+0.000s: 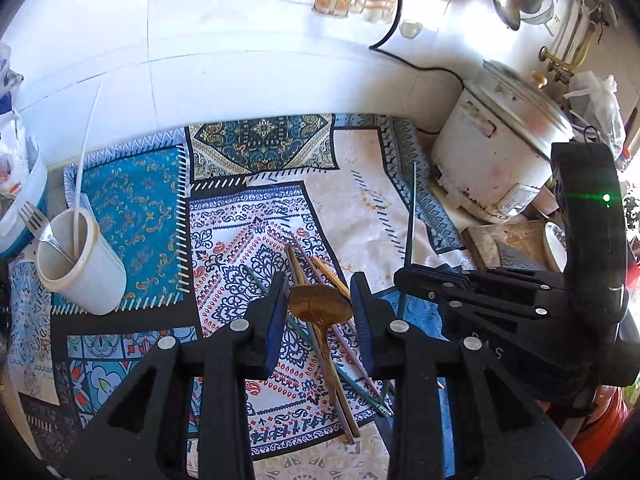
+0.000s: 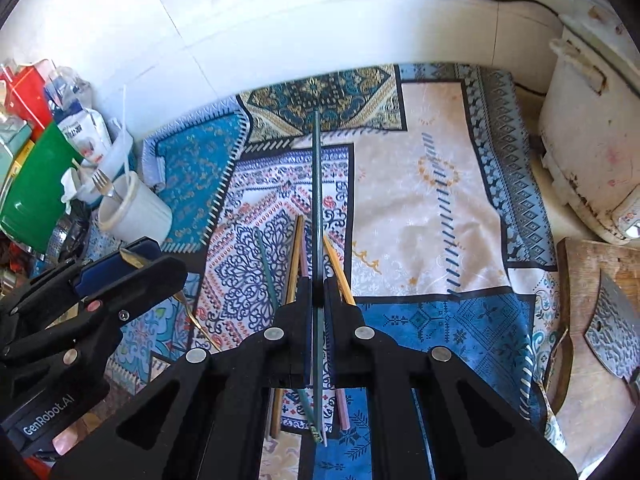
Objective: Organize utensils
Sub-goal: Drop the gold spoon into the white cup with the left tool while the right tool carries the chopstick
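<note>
Utensils lifted off patterned cloth [image 1: 132,208], both grippers loaded, white cup [image 1: 80,264] is the target.
Left gripper [image 1: 320,304] has its fingers clamped on wooden spoon's [image 1: 320,305] bowl; right gripper [image 2: 318,300] has its fingers squeezed together on a green chopstick [image 2: 317,200]. Loose chopsticks [image 1: 340,280] remain on the surface. Best to tip each utensil upright over the cup, clear of fork [image 1: 40,226], before letting go.
</note>
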